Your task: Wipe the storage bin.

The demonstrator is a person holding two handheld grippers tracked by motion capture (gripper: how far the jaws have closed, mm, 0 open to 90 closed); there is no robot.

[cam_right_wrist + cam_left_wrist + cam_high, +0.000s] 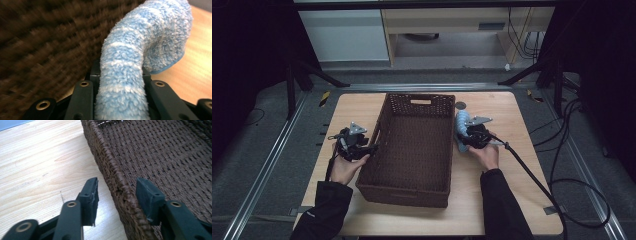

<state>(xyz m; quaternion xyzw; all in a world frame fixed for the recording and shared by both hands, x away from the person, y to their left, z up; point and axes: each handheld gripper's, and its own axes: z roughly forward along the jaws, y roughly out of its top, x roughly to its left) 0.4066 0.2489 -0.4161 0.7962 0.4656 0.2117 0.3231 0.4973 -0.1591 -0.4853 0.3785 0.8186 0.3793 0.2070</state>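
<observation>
I looked down on a pale wooden desk (492, 210) standing on grey floor, with dark frame rails at both sides and light cabinets beyond its far edge.

Two dark sleeves came in over the near edge. My left hand (343, 167) sat near the left edge, holding the left gripper (371, 148) level against the left wall of a brown woven basket (412, 187) that filled the desk's middle. In the left gripper view its jaws straddled the basket's rim, one outside and one inside, with gaps to the weave on both sides, so they stood parted and pressed nothing.

My right hand (488, 155) rested toward the right edge, just beside the basket's right wall. The right gripper (461, 142) pointed away from me, clamped on a fluffy blue-and-white striped sock (125, 75), which curled out ahead of the jaws, alongside the basket.
</observation>
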